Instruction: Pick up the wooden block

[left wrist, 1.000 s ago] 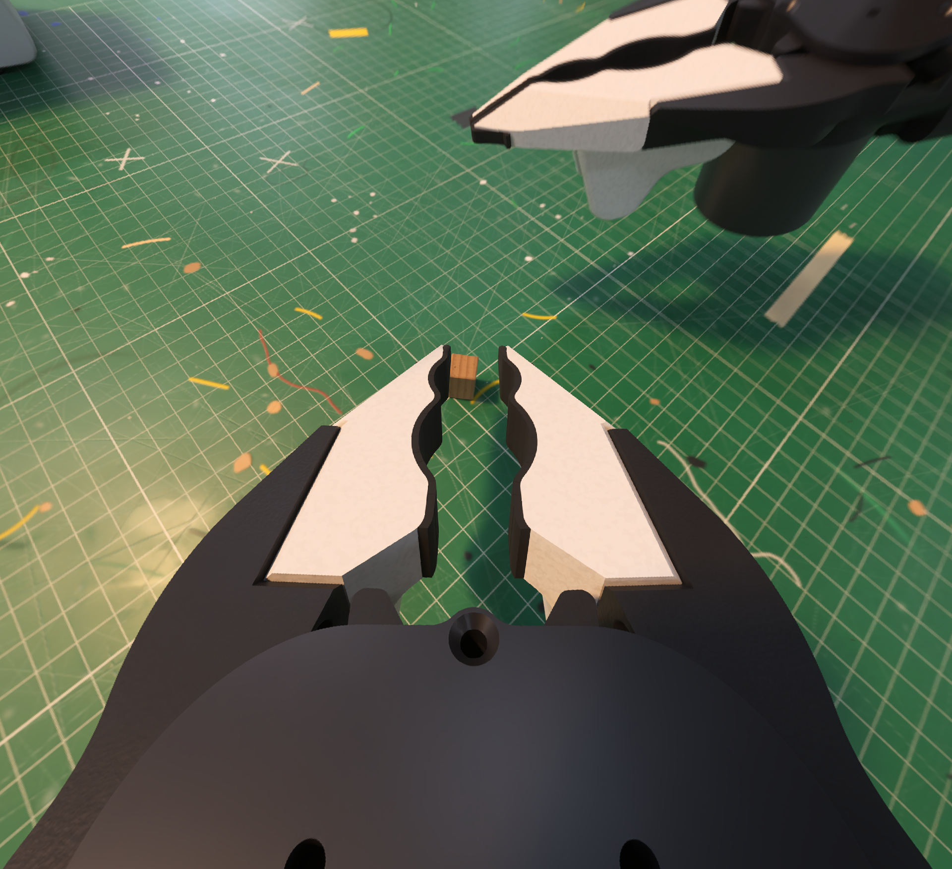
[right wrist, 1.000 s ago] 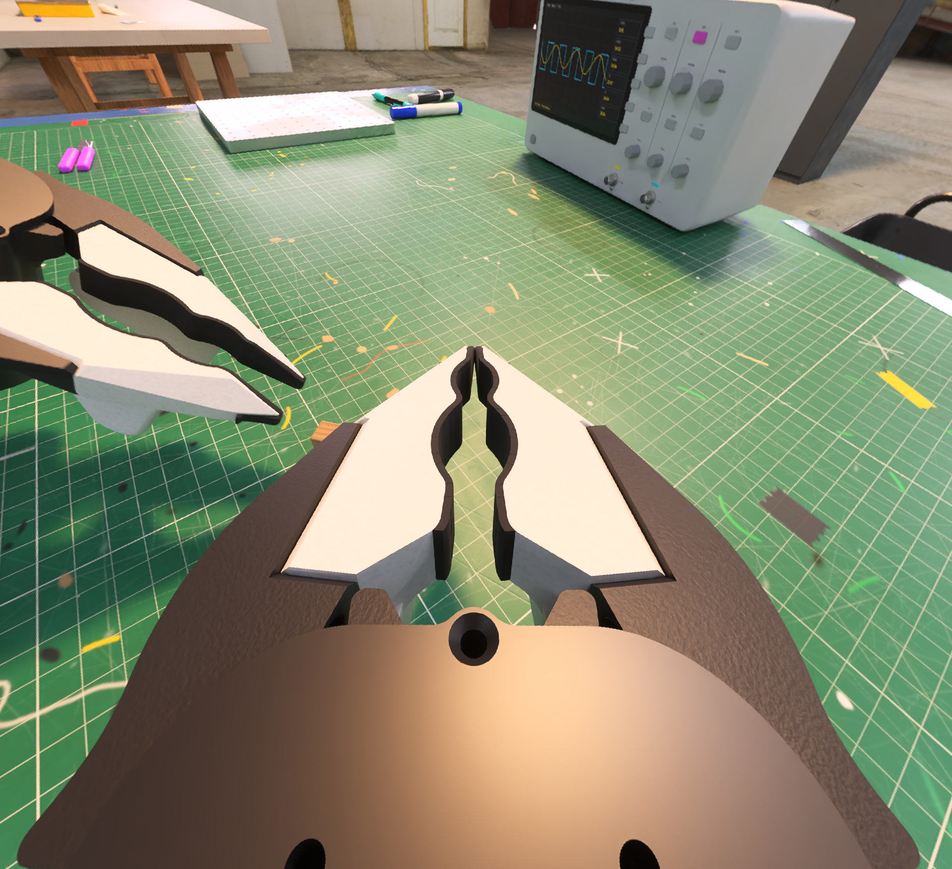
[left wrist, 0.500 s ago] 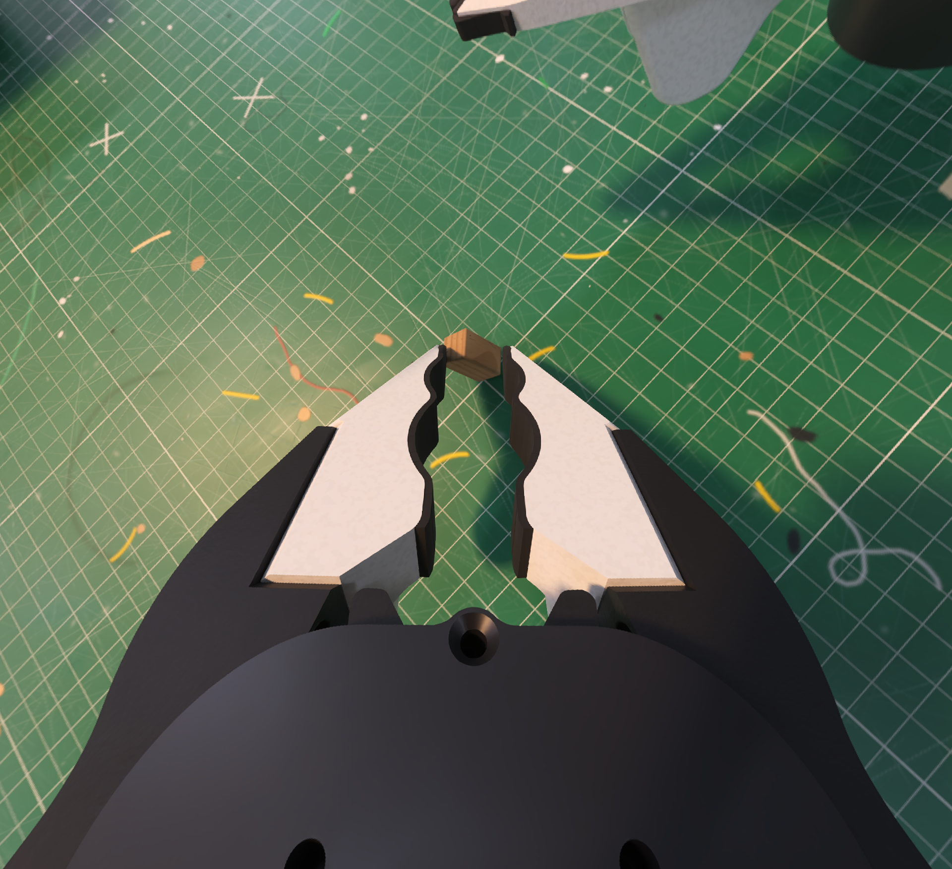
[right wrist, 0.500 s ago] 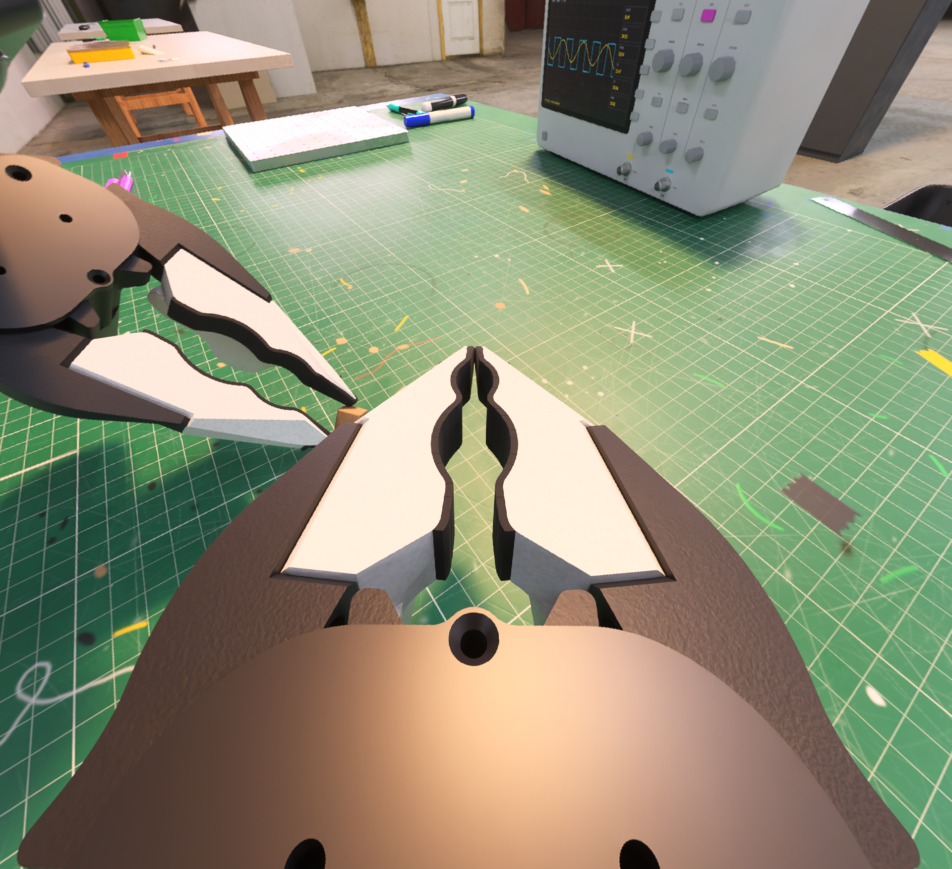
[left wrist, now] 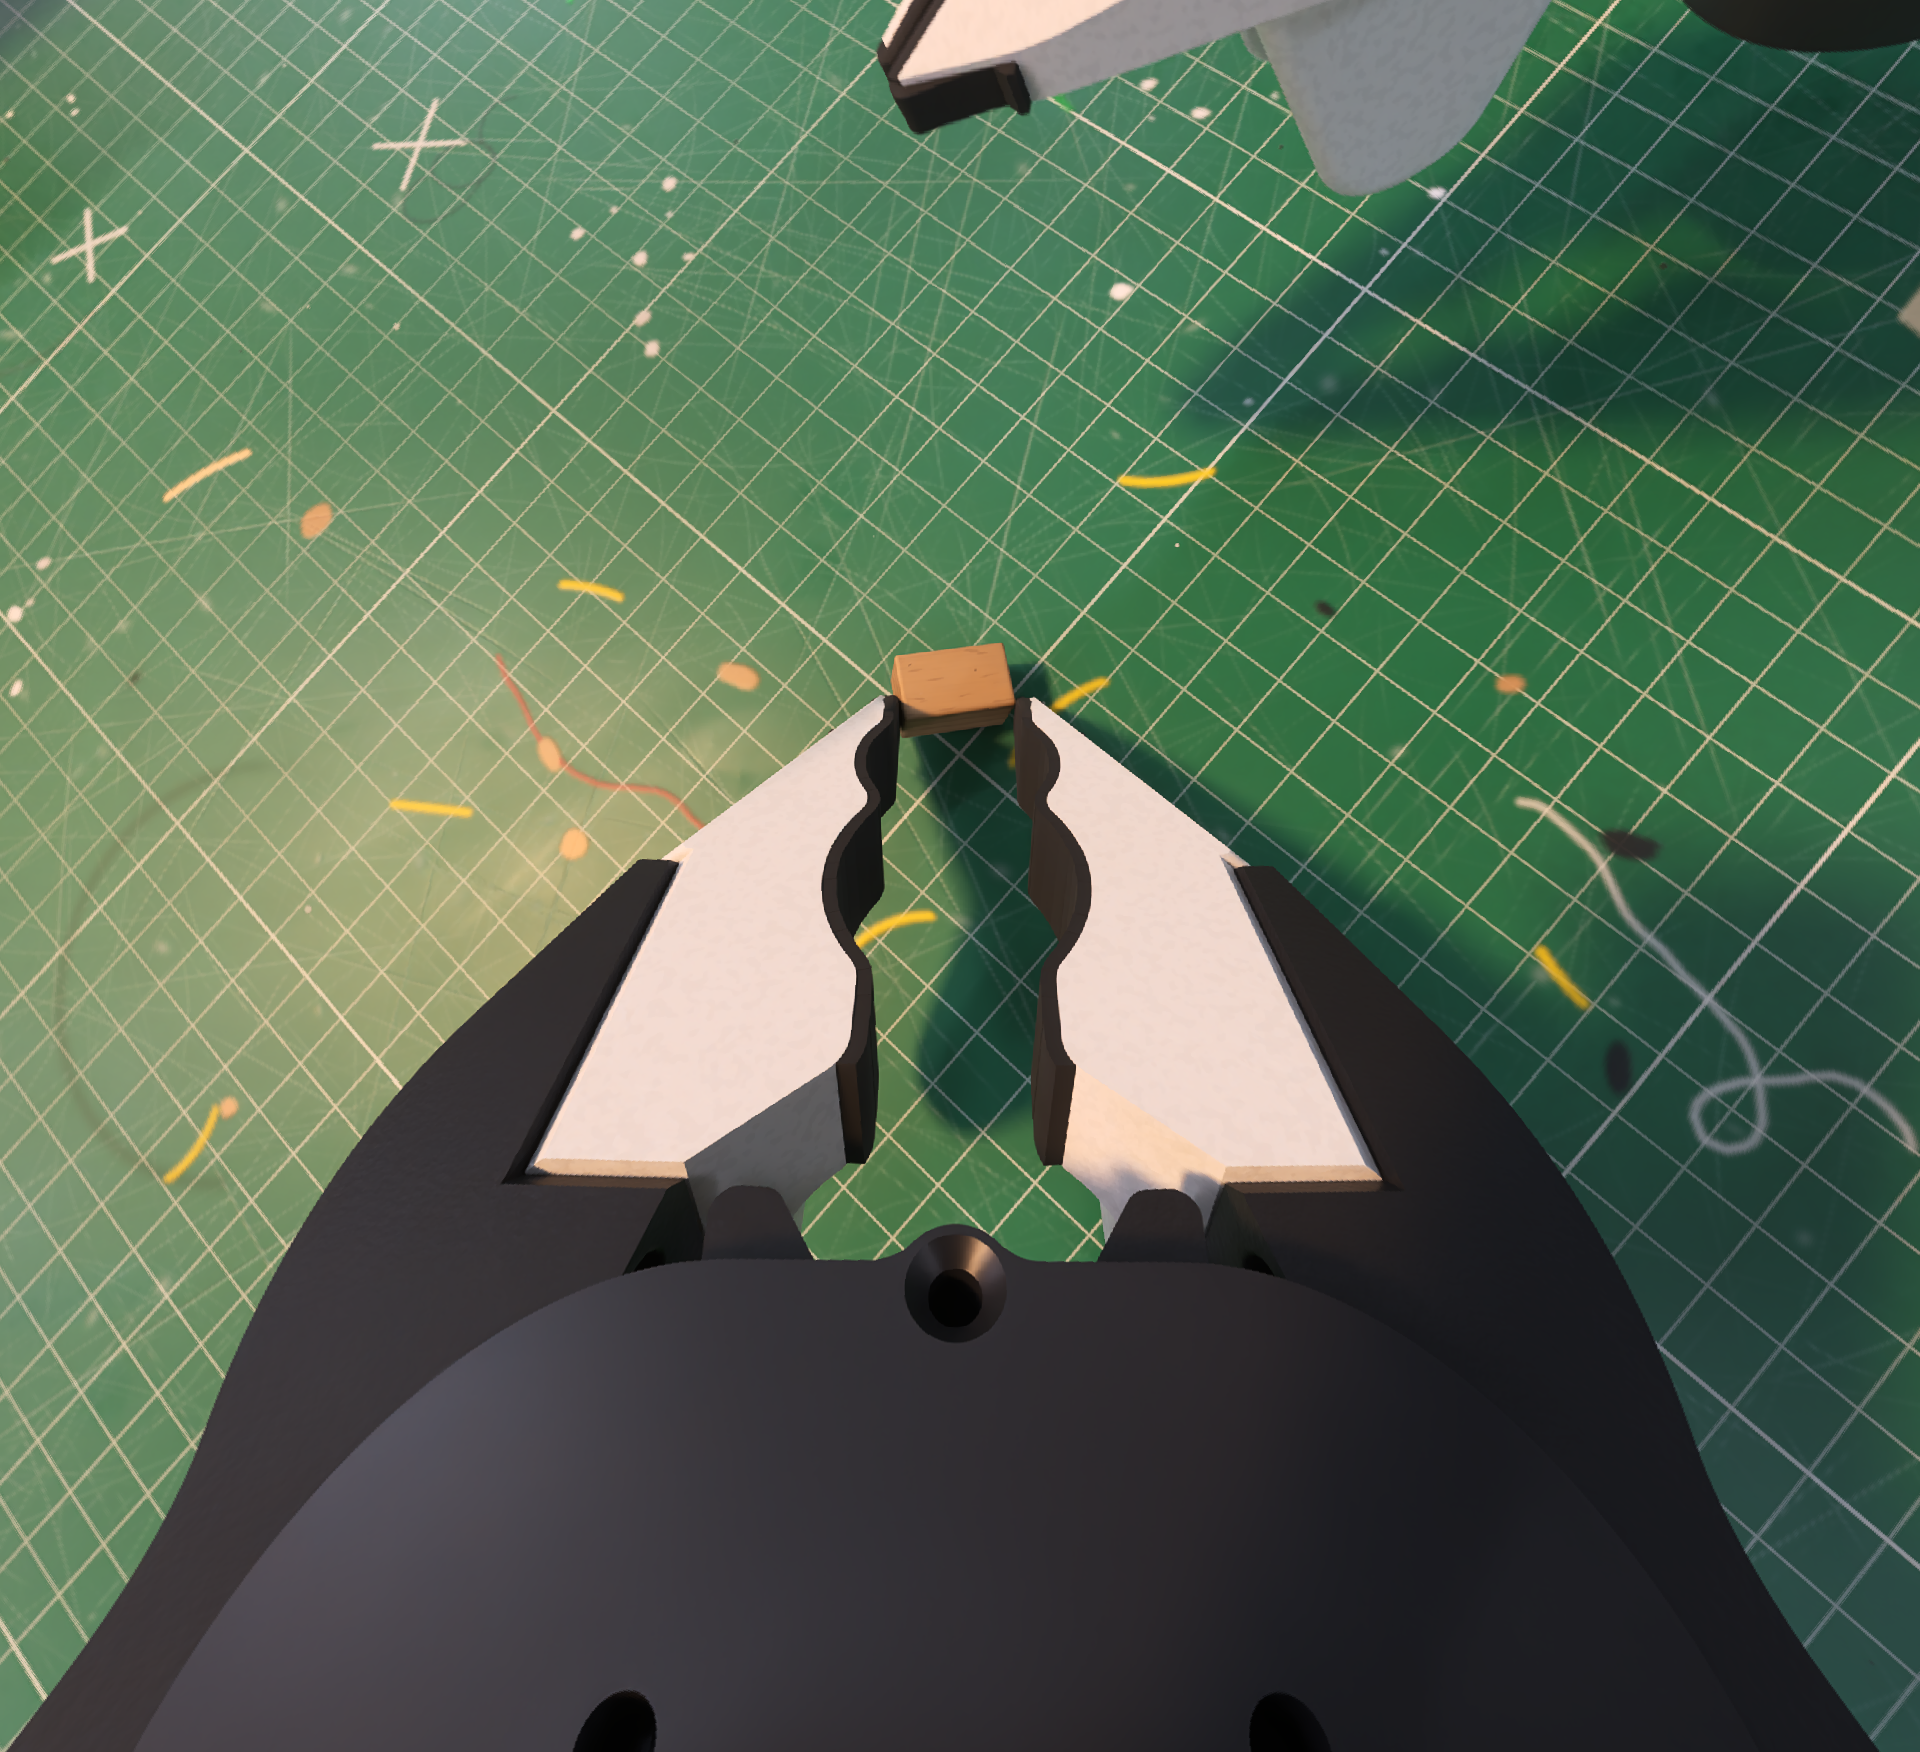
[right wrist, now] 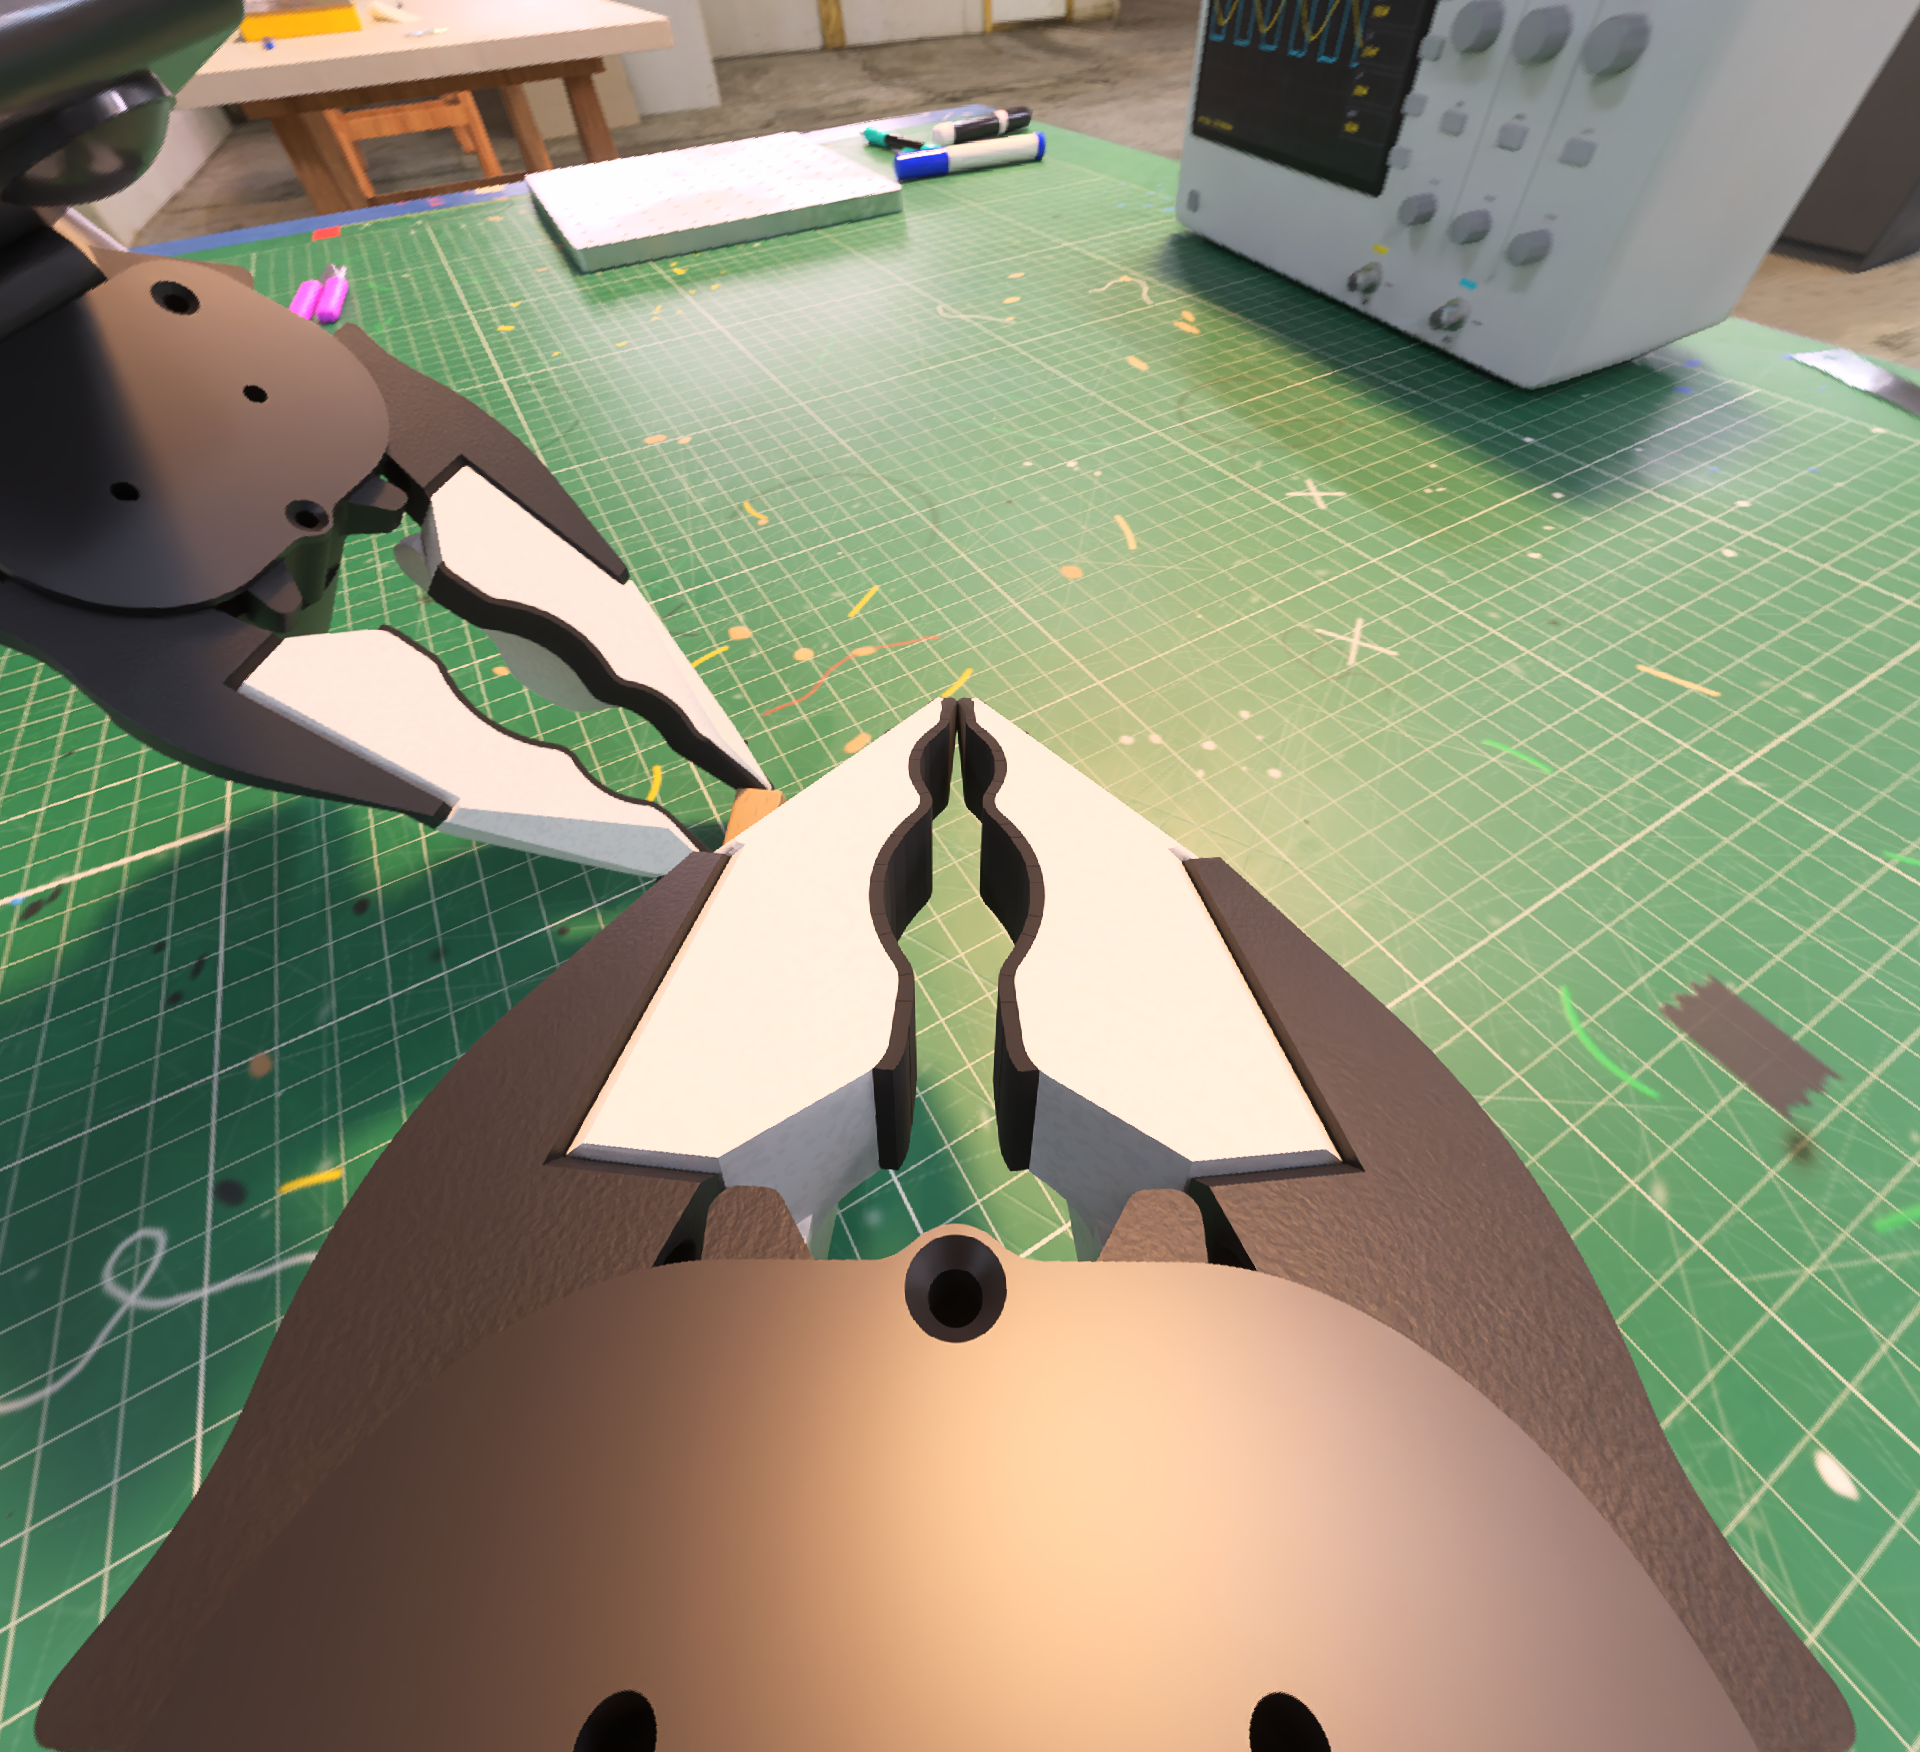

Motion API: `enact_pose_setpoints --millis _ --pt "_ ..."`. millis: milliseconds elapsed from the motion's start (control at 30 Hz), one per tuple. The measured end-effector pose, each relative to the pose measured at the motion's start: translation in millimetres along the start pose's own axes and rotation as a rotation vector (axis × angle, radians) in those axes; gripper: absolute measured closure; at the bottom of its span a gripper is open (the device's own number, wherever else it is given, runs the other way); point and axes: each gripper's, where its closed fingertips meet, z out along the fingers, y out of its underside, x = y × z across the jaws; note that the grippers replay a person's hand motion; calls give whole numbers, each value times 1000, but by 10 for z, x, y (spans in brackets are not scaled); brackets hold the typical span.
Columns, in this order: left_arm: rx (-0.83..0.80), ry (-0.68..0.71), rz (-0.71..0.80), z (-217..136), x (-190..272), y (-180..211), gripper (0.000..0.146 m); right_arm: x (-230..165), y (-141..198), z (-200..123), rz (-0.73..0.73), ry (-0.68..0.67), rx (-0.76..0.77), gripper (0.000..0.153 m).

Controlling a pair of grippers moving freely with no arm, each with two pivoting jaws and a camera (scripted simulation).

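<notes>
Wooden and very small, the block (left wrist: 953, 686) is seen at the very tips of the left gripper (left wrist: 954, 715), which points steeply down at the green cutting mat (left wrist: 1351, 663). The two fingertips bracket the block's two ends and appear to touch them, so the gripper is judged to be closed on the block; whether the block is lifted clear of the mat cannot be told, though a dark shadow lies just beneath and beside it.

From its look the block is judged to be light, stiff and not fragile, with smooth faces that could slip. Only the outermost edge of the pads is engaged, so the hold is thought to be shallow; a deeper seat between the pads, across the two short ends, would be safer, and a tilt or twist could let the piece pivot out.

The right gripper (right wrist: 954, 710) is held above the mat with its tips pressed together on nothing, near the left one but apart from it.

Counted: one wooden block, two grippers, one mat. Farther off in the right wrist view are counted one oscilloscope (right wrist: 1538, 113), one white perforated slab (right wrist: 717, 196), at least two markers (right wrist: 971, 152) and one wooden table (right wrist: 416, 55) beyond the bench.
</notes>
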Motion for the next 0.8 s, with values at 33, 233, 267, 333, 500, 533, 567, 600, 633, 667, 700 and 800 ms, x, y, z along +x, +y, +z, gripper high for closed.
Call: enact_pose_setpoints --millis 33,233,267,333,500,533,567,600,633,667,700,800 --pt "5 -2 -8 -10 -2 5 124 -18 6 7 1 -14 -9 153" --pt "118 -2 -106 -178 -63 -38 124 -54 16 10 12 -48 -29 153" --pt "140 2 -127 -209 -71 -45 124 -65 21 13 11 -55 -34 153" --pt "175 5 -162 -266 -85 -49 124 -96 43 21 -1 -77 -54 151" --pt "242 12 -207 -421 -113 -59 124 -160 96 -9 -193 -122 -81 140" --pt "255 12 -208 -454 -123 -58 124 -171 120 -20 -259 -136 -100 138" --pt "262 11 -208 -481 -132 -50 124 -199 148 -31 -328 -169 -125 135" --pt "268 10 -206 -505 -140 -40 124 -231 177 -41 -408 -210 -153 134" --pt "275 10 -206 -527 -148 -29 124 -259 211 -52 -498 -251 -186 133" --pt "283 9 -208 -546 -153 -17 124 -276 250 -61 -586 -290 -226 132" --pt "289 10 -210 -564 -154 -4 124 -283 287 -67 -668 -331 -272 132" --pt "309 12 -223 -608 -147 34 124 -274 317 -46 -826 -448 -380 133"
